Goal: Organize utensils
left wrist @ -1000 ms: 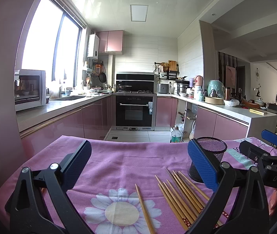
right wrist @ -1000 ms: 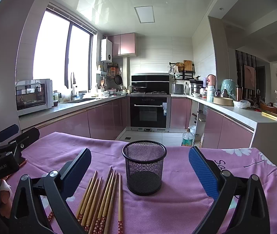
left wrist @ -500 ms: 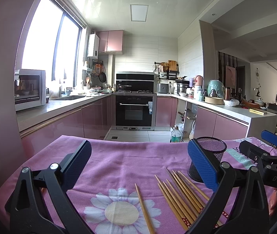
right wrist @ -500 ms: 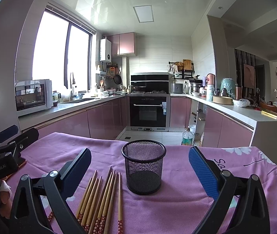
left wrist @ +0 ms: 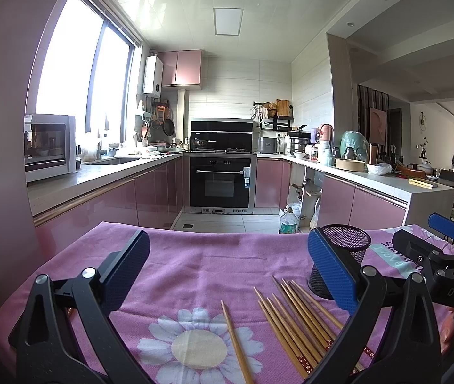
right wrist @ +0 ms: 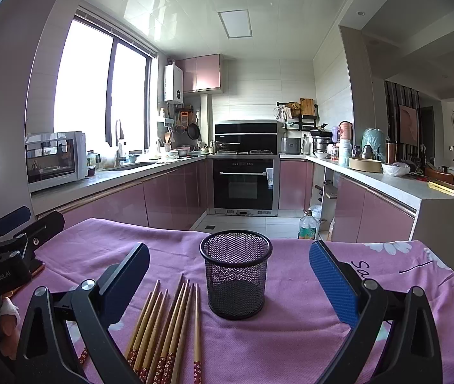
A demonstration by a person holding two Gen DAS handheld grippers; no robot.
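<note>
— Just ahead of my right claw (right wrist: 228,283), what lies there?
— The mesh cup (right wrist: 236,273), upright; the chopsticks (right wrist: 169,320) lie left of it, long axes running near to far. My left claw (left wrist: 227,276) is nearer them.
— Jaws?
— Both wide apart, empty.
— The surface (right wrist: 307,329)?
— Pink flowered cloth; a kitchen beyond.

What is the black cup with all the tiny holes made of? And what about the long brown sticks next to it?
The cup looks like thin black metal mesh, matte; you can see through its holes. The sticks are chopsticks, likely bamboo or wood: tan, smooth, with dark red flowered ends. Both rest on a pink cloth that looks woven.
</note>
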